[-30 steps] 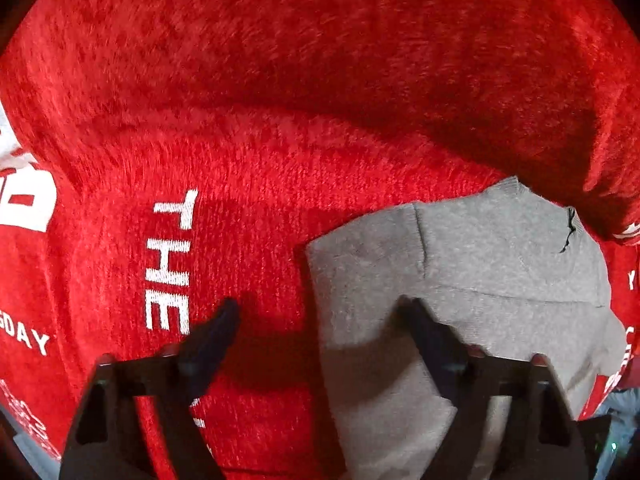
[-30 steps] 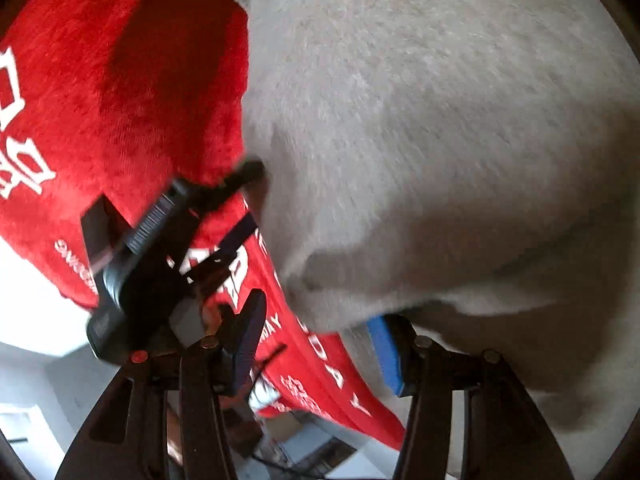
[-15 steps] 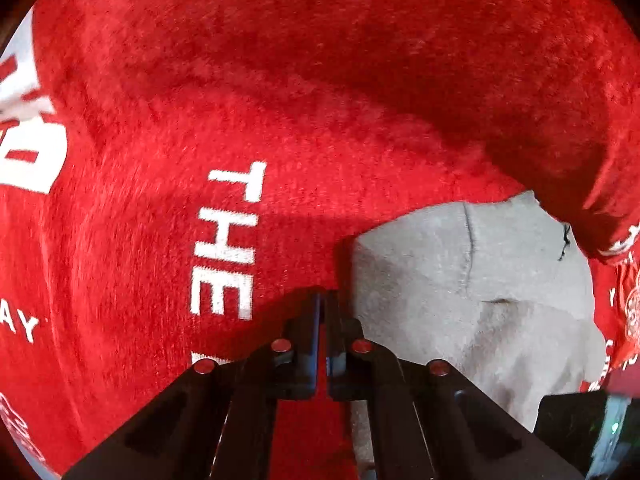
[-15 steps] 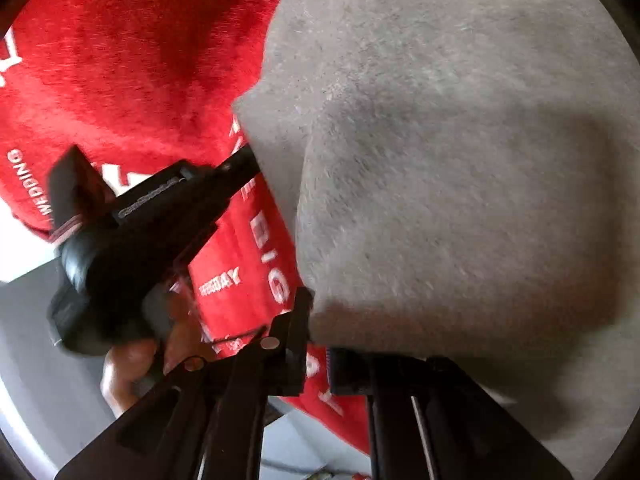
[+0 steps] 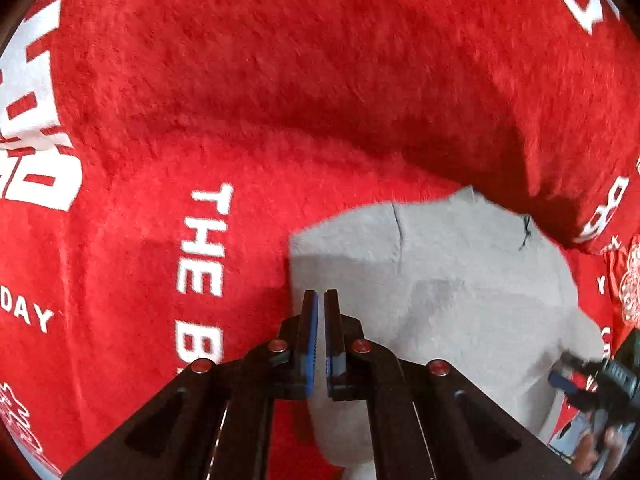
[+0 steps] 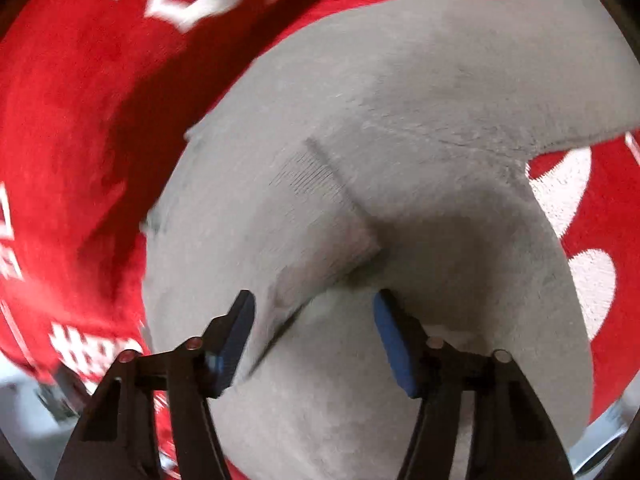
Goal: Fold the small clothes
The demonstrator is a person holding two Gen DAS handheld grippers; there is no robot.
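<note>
Red printed blanket (image 5: 280,100) covered the whole surface, and the grey garment (image 5: 460,300) lay on it, near right in the left view. Left gripper (image 5: 321,304), wide a second ago, had closed at the garment's left edge; whether it pinched cloth, unclear. Right gripper (image 6: 312,312) had just reopened, a fold of cloth between its fingers, ungripped. Likely one fold released, regrasp due.

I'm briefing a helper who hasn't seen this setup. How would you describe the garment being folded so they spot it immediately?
Look for the big red fleece blanket with white block lettering that covers the whole surface. On it lies the small grey garment, plain knit with a stitched seam. It is the only grey, unprinted thing there; everything around it is red.
</note>
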